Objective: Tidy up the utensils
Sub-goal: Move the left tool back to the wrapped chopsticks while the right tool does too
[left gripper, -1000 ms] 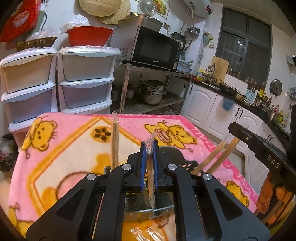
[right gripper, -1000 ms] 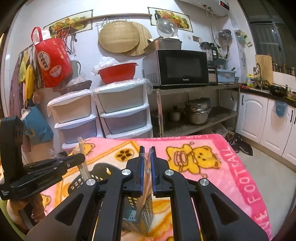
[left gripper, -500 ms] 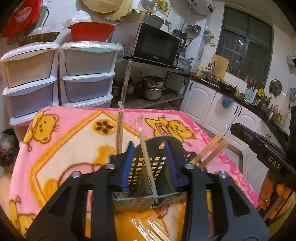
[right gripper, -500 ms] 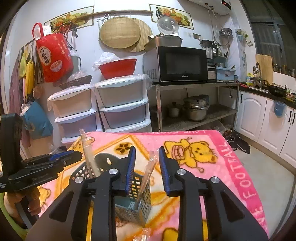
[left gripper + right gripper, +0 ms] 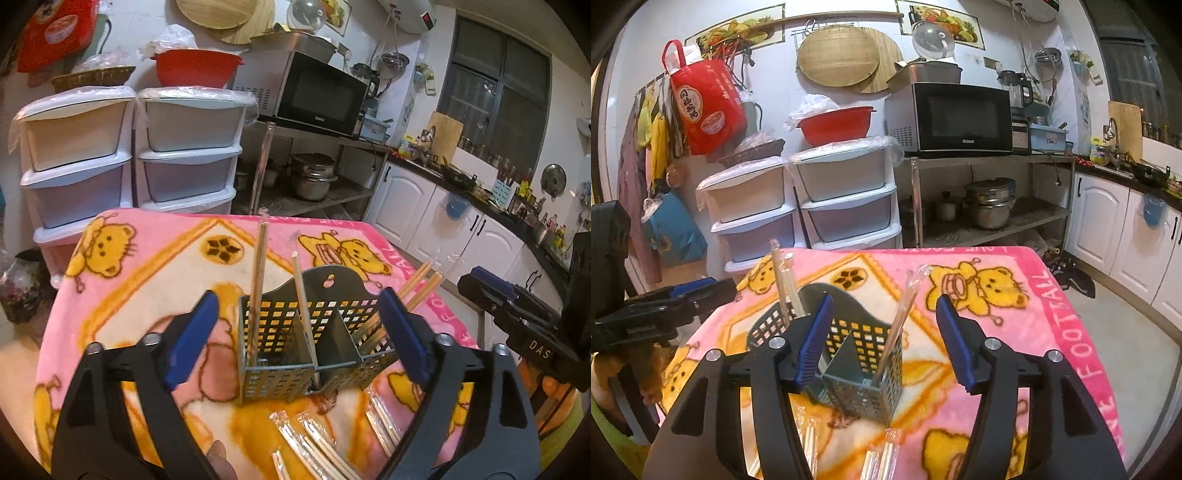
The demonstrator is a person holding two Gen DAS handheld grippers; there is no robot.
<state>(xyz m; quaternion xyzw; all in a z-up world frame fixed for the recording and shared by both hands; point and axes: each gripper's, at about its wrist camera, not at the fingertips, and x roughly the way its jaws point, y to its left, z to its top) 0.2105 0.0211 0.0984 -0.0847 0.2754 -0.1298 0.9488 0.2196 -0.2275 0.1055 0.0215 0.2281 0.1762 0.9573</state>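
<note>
A grey perforated utensil caddy [image 5: 291, 354] with compartments stands on the pink bear blanket [image 5: 155, 258]; it also shows in the right wrist view [image 5: 864, 373]. Wrapped chopsticks [image 5: 303, 317] stand upright in its compartments, and more lean out on the right [image 5: 417, 291]. One wrapped pair [image 5: 899, 325] stands in the near compartment in the right wrist view. My left gripper [image 5: 299, 347] is open and empty just in front of the caddy. My right gripper [image 5: 882, 339] is open and empty over the caddy. Loose wrapped chopsticks [image 5: 325, 446] lie on the blanket in front.
Stacked white drawer units [image 5: 133, 155] stand behind the table, with a metal shelf holding a microwave [image 5: 317, 92] and pots [image 5: 314, 177]. White kitchen cabinets [image 5: 1126, 236] run along the right. The blanket's right edge [image 5: 1086, 332] drops to the floor.
Both grippers were shut on wrapped chopsticks over the caddy. They have opened wide, leaving the chopsticks standing in the caddy, and drawn back a little.
</note>
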